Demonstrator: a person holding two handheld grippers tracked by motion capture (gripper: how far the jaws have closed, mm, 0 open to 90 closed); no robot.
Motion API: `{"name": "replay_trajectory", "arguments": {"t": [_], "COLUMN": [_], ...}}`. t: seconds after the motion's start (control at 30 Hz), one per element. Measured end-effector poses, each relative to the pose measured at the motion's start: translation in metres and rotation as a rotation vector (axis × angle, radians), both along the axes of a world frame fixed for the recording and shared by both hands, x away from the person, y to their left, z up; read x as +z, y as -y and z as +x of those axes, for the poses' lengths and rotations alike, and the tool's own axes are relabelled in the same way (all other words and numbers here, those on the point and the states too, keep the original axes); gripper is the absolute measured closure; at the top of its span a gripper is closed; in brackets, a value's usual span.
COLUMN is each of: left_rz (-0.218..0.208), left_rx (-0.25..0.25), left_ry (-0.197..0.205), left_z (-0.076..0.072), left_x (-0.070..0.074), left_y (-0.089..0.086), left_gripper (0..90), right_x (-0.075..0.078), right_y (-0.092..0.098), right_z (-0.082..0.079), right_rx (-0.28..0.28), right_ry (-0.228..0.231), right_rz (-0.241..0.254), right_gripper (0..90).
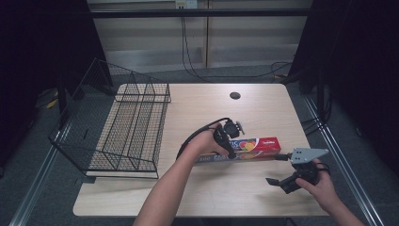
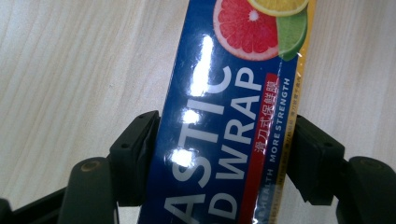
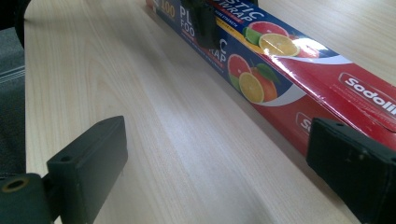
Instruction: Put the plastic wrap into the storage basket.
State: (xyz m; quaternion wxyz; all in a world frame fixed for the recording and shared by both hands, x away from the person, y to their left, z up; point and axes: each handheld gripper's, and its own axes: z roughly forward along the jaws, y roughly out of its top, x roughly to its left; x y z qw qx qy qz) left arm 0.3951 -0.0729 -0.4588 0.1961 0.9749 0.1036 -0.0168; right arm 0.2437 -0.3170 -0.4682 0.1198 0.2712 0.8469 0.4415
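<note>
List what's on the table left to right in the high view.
wire basket rack → left claw clamped across the plastic wrap box → right claw, jaws apart, near the box's right end.

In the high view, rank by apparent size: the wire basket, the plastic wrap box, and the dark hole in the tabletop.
1. Wire basket, largest by far.
2. Plastic wrap box, long and narrow.
3. Dark hole, smallest; it lies farther from the camera, but the gap is too wide to matter.
</note>
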Motion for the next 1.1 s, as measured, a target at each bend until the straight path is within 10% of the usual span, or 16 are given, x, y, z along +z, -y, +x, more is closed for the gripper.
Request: {"name": "replay_trajectory", "arguments": {"t": [0.3, 1.1], "left_rz": [0.064, 0.071], "left_rx": [0.038, 0.247], "left_ry": [-0.036, -0.097], "left_z": [-0.005, -0.006], "left_x": [0.004, 0.034], "left_y": [0.005, -0.015], "left_gripper": [38.9, 43.3], "right_x": [0.001, 0.002], "right_y": [-0.002, -0.001], "right_z": [0.0, 0.0], "right_rx": [0.007, 0.007], "right_ry": [0.005, 0.007], "right_rz": [-0.001, 0.006], "right_gripper": [5.3, 5.3]}}
